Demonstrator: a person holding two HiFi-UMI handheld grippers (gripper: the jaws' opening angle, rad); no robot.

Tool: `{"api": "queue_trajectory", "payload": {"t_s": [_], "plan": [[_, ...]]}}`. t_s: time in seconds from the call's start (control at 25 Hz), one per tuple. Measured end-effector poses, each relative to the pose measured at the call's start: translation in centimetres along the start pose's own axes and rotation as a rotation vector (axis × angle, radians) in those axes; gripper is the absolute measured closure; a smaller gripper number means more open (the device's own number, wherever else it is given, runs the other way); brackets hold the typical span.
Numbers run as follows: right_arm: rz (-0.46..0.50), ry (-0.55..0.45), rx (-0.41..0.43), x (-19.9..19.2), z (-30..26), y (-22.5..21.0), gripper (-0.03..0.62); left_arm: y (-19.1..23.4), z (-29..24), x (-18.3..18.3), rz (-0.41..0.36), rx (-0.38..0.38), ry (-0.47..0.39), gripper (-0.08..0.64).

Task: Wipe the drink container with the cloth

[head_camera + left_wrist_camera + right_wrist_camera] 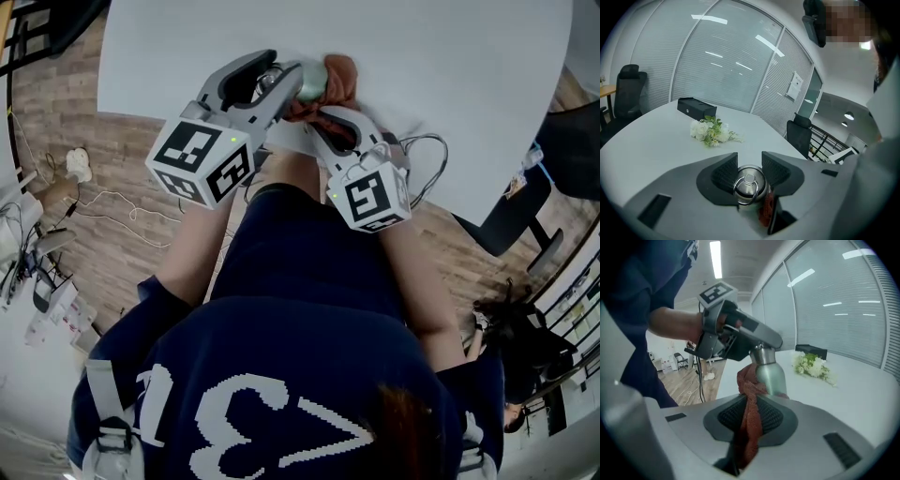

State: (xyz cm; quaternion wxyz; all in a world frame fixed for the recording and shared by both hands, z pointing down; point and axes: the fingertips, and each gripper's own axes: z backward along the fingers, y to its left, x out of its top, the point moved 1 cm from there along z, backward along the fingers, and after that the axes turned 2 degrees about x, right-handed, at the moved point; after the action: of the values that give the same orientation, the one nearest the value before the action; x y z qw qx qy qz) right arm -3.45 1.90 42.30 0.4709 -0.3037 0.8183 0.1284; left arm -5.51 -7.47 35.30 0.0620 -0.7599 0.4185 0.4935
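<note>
The left hand-held gripper (750, 164) clamps the bottle (750, 183) by its neck at the worktop's (450, 75) near edge. It looks like smooth steel, stiff and probably slippery. The right hand-held gripper (750, 409) pinches the soft cloth (748, 384) against the bottle's side.

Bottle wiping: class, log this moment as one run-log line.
left gripper: shut on bottle top | right gripper: shut on cloth | cloth: against bottle side | task: wiping

Left claw (296, 82), right claw (319, 116), both clenched
</note>
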Motion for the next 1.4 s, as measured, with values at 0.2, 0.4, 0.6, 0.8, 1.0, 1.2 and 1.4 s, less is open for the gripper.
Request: {"api": "queue_trajectory", "payload": {"t_s": [0.2, 0.4, 0.6, 0.8, 1.0, 1.2, 1.4], "plan": [[-0.115, 0.149, -0.066, -4.5, 0.1, -2.6, 0.517, -1.7, -0.8, -0.4, -0.004, -0.066, 0.019, 0.393], [-0.167, 0.181, -0.162, -5.7, 2.0, -6.3, 0.517, -3.1, -1.8, -0.2, -0.135, -0.071, 0.035, 0.393], [-0.209, 0.165, -0.180, -5.9, 2.7, -7.3, 0.517, -4.7, -1.1, 0.2, -0.467, -0.220, 0.087, 0.350], [-0.233, 0.150, -0.178, -5.8, 2.8, -7.4, 0.517, -5.6, -2.0, -1.9, -0.704, -0.386, 0.248, 0.296], [-0.250, 0.142, -0.180, -5.7, 2.8, -7.1, 0.517, -5.3, -2.0, -0.8, -0.617, -0.419, 0.206, 0.379], [-0.259, 0.137, -0.180, -5.8, 2.7, -7.1, 0.517, -5.5, -1.8, -0.5, -0.614, -0.431, 0.151, 0.482], [-0.261, 0.138, -0.180, -6.0, 2.7, -7.2, 0.517, -5.9, -2.1, -1.5, -0.735, -0.458, 0.226, 0.276]]}}
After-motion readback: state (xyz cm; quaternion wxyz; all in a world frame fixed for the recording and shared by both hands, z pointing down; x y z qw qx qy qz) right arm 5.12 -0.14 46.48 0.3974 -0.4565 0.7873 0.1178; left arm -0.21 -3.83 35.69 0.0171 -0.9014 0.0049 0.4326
